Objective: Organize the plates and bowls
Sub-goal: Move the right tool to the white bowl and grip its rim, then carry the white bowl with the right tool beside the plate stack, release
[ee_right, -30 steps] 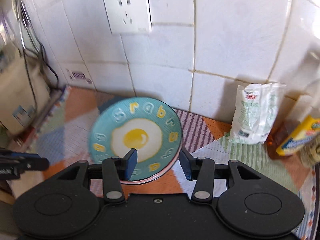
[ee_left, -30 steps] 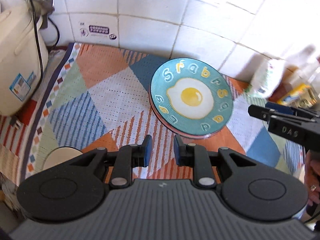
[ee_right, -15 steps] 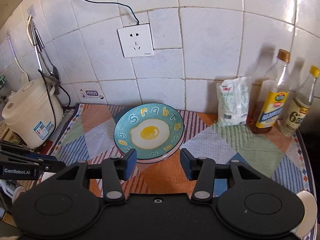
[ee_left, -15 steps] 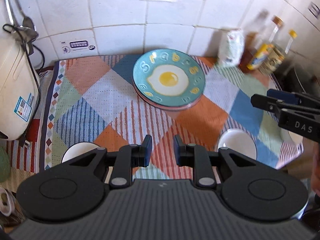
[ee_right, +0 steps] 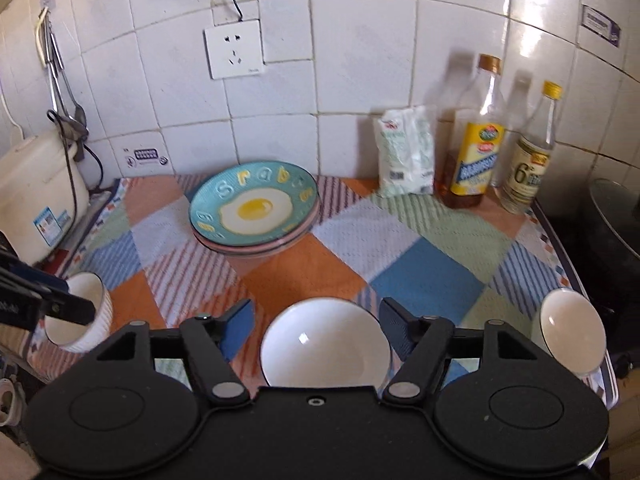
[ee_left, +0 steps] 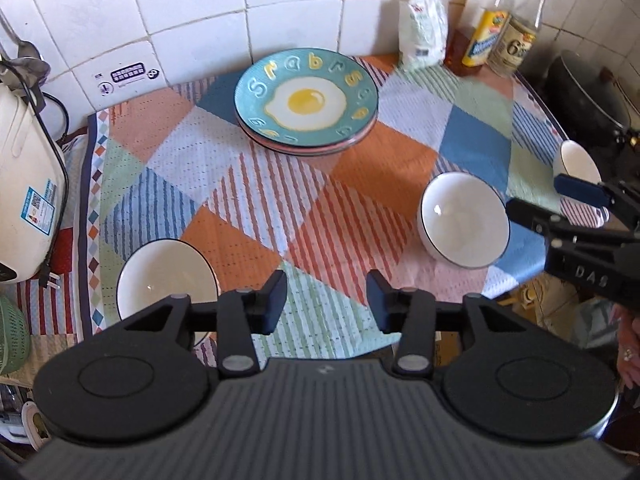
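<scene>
A teal plate with a fried-egg picture (ee_left: 306, 102) (ee_right: 254, 208) tops a small stack of plates at the back of the patterned cloth (ee_left: 280, 208). Three white bowls stand nearer: one at the left (ee_left: 166, 280), one in the middle (ee_left: 464, 220) (ee_right: 326, 344), a smaller one at the right (ee_left: 576, 160) (ee_right: 570, 330). My left gripper (ee_left: 326, 296) hovers over bare cloth beside the left bowl, its jaws opening with nothing between them. My right gripper (ee_right: 316, 316) hangs above the middle bowl, jaws opening wide, and its pads are clear of the rim.
A cream rice cooker (ee_left: 24, 184) stands at the left and a dark pot (ee_right: 612, 220) at the right. Two bottles (ee_right: 476, 148) (ee_right: 528, 160) and a white bag (ee_right: 406, 152) line the tiled back wall. A green basket (ee_left: 12, 336) sits off the cloth's left edge.
Both grippers have drawn back from the plate stack toward the front of the cloth, bringing the bowls into view. Both pairs of jaws have widened.
</scene>
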Available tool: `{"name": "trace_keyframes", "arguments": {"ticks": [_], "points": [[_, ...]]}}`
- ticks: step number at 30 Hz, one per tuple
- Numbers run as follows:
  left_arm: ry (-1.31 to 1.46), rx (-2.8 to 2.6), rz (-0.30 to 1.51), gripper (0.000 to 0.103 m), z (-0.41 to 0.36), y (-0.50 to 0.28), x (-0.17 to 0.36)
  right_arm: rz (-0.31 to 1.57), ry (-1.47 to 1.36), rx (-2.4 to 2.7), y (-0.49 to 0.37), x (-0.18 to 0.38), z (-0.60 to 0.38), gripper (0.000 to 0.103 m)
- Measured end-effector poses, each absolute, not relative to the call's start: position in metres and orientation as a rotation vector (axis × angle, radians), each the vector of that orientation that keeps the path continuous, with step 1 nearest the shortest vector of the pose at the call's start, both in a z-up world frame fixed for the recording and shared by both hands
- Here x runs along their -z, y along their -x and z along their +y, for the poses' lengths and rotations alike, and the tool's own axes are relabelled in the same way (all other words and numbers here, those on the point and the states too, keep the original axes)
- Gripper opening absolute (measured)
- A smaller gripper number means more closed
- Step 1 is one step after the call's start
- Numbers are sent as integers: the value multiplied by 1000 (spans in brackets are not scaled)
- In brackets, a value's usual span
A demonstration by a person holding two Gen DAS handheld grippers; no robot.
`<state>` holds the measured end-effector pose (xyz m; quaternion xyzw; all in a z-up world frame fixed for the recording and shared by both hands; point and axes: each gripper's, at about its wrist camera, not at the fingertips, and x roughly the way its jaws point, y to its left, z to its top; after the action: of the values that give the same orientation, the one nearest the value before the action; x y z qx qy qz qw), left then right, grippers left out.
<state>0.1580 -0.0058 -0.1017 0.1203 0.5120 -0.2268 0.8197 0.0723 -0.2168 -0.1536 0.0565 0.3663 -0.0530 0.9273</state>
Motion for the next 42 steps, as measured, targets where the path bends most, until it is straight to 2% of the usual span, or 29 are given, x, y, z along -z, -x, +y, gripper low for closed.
{"name": "trace_keyframes", "arguments": {"ticks": [2,4,7,10,22,27,29,30,32,34,36,37,42], "points": [[-267,492,1094,51,-8,-154,107,750,-123,128,-63,164,-218,89],[-272,504,1098,52,-12,-152,113,743,-139,138,-53,173,-219,90],[-266,524,1090,63,-19,-151,121,744,-166,134,-42,190,-220,91],[-250,545,1071,66,-29,-151,128,725,-181,122,-36,211,-219,92],[-181,603,1124,67,-95,-174,189,779,-190,100,-60,287,-235,93],[-191,572,1150,61,-113,-184,213,760,-220,5,-69,298,-244,93],[-186,561,1164,43,-116,-188,219,749,-196,-29,-73,298,-244,92],[-175,564,1177,40,-117,-191,221,746,-187,-47,-75,298,-244,92],[-150,570,1182,27,-119,-195,224,743,-177,-77,-81,299,-244,92],[-155,575,1171,22,-123,-199,228,733,-163,-103,-87,300,-244,94],[-143,581,1168,12,-126,-202,232,729,-166,-119,-92,302,-245,95],[-133,582,1169,10,-126,-203,233,731,-165,-129,-93,302,-245,95],[-132,563,1200,10,-129,-208,230,736,-130,-169,-97,295,-247,95]]}}
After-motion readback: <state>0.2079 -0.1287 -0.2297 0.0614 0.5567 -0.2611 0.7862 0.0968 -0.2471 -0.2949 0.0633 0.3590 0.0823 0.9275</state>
